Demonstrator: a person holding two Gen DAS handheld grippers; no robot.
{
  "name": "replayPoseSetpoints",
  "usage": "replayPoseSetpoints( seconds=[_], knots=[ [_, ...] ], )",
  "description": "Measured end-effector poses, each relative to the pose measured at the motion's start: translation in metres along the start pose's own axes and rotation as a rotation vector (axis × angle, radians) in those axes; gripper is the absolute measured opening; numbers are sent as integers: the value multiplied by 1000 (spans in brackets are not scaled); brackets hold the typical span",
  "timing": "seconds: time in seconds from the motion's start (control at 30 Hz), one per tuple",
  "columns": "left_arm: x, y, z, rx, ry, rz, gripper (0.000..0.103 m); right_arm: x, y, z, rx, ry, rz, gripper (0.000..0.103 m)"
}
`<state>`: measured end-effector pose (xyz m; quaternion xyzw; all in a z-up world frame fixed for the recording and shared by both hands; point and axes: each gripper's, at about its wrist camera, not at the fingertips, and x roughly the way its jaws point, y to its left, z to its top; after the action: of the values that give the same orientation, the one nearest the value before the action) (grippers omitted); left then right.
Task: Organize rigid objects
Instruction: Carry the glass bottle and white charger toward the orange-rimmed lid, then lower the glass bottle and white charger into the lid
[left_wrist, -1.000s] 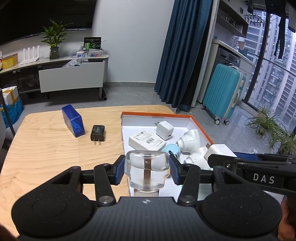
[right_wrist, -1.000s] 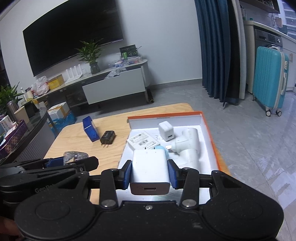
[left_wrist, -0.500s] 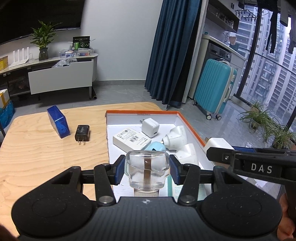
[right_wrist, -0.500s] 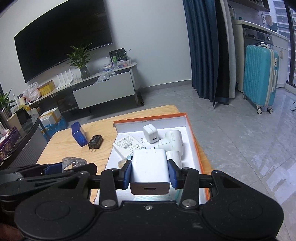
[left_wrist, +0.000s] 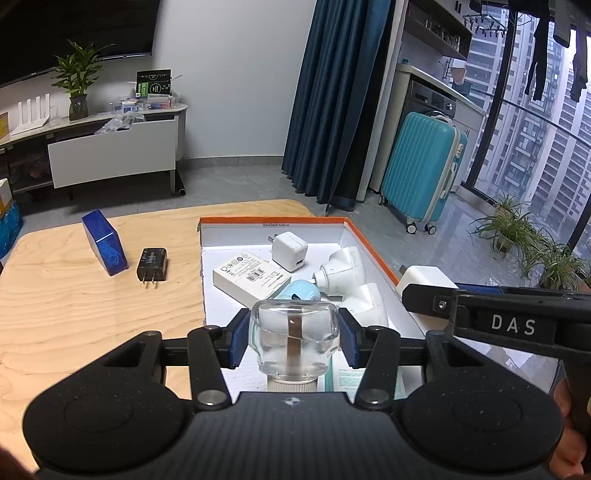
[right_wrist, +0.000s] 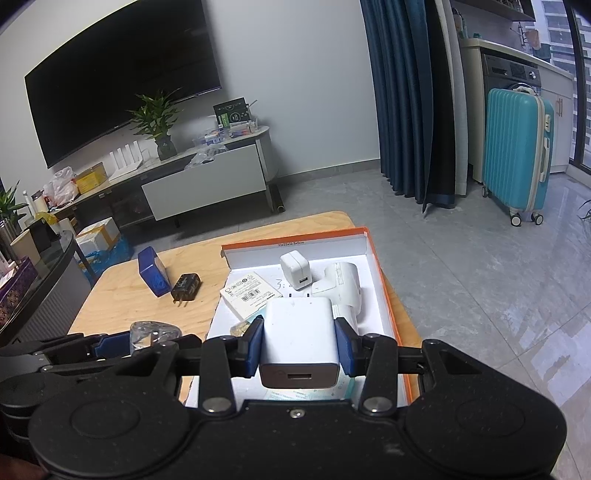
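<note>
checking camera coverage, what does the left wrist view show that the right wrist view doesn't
Only the left wrist view shows the left gripper head-on, shut on the glass bottle, and the light blue gadget in the box.

Only the right wrist view shows the USB port end of the white charger held by the right gripper.

Both show the orange-rimmed box, blue box and black plug.

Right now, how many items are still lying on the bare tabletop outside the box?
2: the blue case standing on the table's far left, and the black charger lying just right of it. Others may sit out of view.
</note>
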<state>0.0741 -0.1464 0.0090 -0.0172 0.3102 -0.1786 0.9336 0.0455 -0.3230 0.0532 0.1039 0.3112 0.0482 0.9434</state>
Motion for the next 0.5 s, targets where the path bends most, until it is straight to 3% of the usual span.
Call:
replayPoseSetpoints(
  seconds=[0.5],
  knots=[
    [14, -6, 6, 8, 9, -16, 50, 10, -5, 12, -2, 0, -1, 50]
  ],
)
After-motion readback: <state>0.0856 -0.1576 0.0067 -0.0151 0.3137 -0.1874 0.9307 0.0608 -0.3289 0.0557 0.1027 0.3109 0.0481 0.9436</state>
